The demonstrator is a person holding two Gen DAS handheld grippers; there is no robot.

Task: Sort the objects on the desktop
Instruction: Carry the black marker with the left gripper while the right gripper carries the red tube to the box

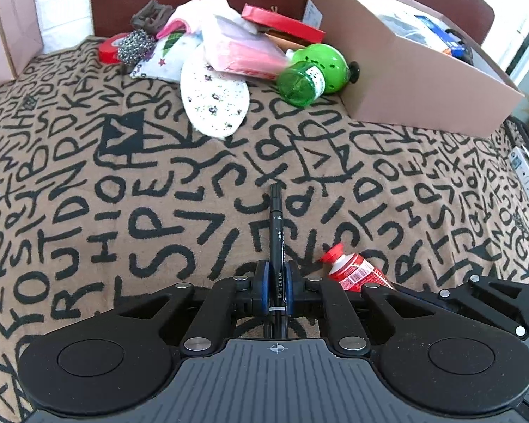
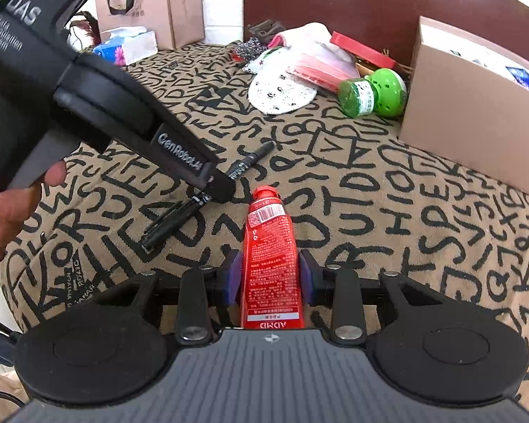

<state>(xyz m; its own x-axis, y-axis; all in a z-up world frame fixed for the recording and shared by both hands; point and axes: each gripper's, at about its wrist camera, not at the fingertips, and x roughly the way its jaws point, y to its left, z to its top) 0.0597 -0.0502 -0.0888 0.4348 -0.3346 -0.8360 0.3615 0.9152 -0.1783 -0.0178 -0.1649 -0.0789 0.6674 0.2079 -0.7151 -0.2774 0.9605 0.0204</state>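
Note:
My left gripper (image 1: 275, 275) is shut on a black marker pen (image 1: 275, 225) that points forward over the lettered cloth. In the right wrist view the pen (image 2: 245, 164) sticks out from under the left gripper's body (image 2: 180, 155). My right gripper (image 2: 269, 275) has its blue pads on both sides of a red tube (image 2: 269, 246) with a red cap. The pads sit close to the tube, and I cannot see whether they press it. The tube also shows in the left wrist view (image 1: 352, 269).
A pile lies at the back: a white insole (image 1: 213, 100), a green bottle (image 1: 312, 72), a pink packet (image 1: 243, 53), a red box (image 1: 282, 23), a steel scourer (image 1: 135, 46) and red tape (image 1: 109, 49). A cardboard box (image 1: 416, 81) stands at right. A tissue pack (image 2: 128, 46) is at far left.

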